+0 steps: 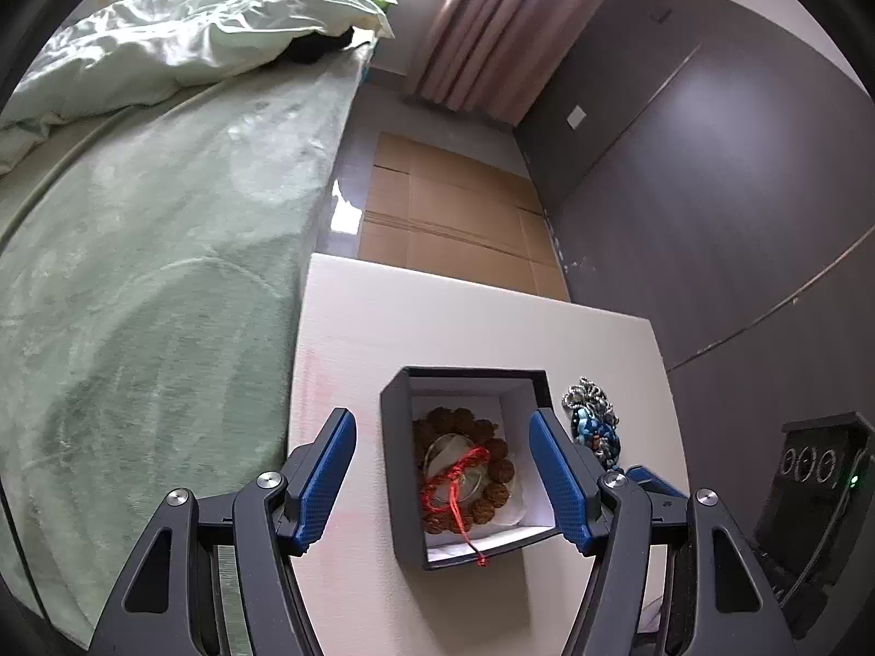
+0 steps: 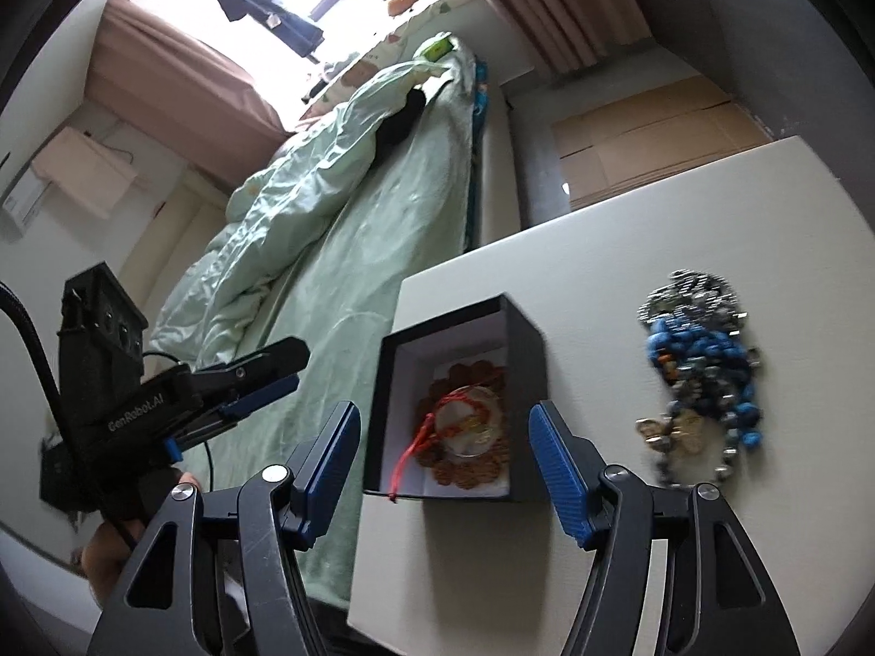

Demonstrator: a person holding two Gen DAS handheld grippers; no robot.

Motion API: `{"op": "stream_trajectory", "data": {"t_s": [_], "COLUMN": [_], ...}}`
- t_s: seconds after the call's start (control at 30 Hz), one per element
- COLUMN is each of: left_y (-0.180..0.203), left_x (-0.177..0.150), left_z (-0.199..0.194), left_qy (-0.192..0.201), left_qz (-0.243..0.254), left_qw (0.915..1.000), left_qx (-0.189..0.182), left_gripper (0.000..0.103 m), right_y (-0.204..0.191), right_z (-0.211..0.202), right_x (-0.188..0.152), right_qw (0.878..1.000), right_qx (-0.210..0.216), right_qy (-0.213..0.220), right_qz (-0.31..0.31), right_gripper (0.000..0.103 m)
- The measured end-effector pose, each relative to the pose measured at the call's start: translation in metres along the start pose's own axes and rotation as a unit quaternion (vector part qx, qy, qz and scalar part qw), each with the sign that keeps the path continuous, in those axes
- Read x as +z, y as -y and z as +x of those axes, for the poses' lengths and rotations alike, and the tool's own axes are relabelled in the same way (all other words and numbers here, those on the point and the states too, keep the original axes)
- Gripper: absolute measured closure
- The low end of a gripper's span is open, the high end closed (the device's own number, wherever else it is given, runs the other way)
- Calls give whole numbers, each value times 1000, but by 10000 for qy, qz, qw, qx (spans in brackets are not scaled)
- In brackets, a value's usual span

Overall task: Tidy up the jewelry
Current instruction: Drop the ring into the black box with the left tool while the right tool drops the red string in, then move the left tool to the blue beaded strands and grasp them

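Through the left wrist view, we are holding the left gripper (image 1: 443, 470) low over the white worktop (image 1: 350, 339), its blue fingers (image 1: 328, 475) spread wide apart and gripping nothing. The open black jewelry box (image 1: 402, 470) is sitting at lower centre of the frame, squarely between the two fingers, and inside it we are seeing a brown beaded bracelet (image 1: 495, 470) with a red cord (image 1: 454, 484) lying across it and trailing over the box's near edge. The heap of blue and silver jewelry (image 1: 593, 423) is lying at the right of the frame, just beside the box and outside the right-hand finger, with a tip of the right gripper showing just below it.

In the right wrist view, we are pointing the right gripper (image 2: 443, 470) at the same box (image 2: 528, 377), again framed between wide-open, empty fingers (image 2: 558, 475). The blue and silver heap (image 2: 705, 377) is lying right of centre, clear of the box and beyond the right-hand finger; its long axis is running roughly up and down the frame. The left gripper (image 2: 257, 377) is hanging at the left edge, out over the bed (image 2: 355, 251).

We judge the loose heap to be the next piece for the box, and the right gripper to be the nearer one; it would need to swing rightward first.
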State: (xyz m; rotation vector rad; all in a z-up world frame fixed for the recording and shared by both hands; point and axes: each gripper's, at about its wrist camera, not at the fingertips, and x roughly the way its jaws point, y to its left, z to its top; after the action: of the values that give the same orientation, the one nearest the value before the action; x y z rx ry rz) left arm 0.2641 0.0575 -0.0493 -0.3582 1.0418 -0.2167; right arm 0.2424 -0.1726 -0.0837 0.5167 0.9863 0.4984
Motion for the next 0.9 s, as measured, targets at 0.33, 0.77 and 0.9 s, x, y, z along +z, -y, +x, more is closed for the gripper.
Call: {"op": "stream_trajectory", "data": {"t_s": [0.33, 0.77, 0.9], "left_y": [39, 109, 127], "left_x": [-9, -24, -33], "left_z": [14, 46, 59], "left_qy": [-40, -240, -394], "left_qz": [399, 1251, 1543], "left_qw": [9992, 9917, 9872], "left_qx": [-79, -159, -134], "left_gripper": [36, 36, 43], "right_y": [36, 86, 103], "right_z": [-47, -85, -93], "right_x": [7, 8, 8], "right_qw": [9985, 9915, 9882], "right_qx": [-215, -534, -692], "right_qy": [425, 703, 741], "right_qz": [277, 959, 1147], "right_gripper": [38, 38, 38]}}
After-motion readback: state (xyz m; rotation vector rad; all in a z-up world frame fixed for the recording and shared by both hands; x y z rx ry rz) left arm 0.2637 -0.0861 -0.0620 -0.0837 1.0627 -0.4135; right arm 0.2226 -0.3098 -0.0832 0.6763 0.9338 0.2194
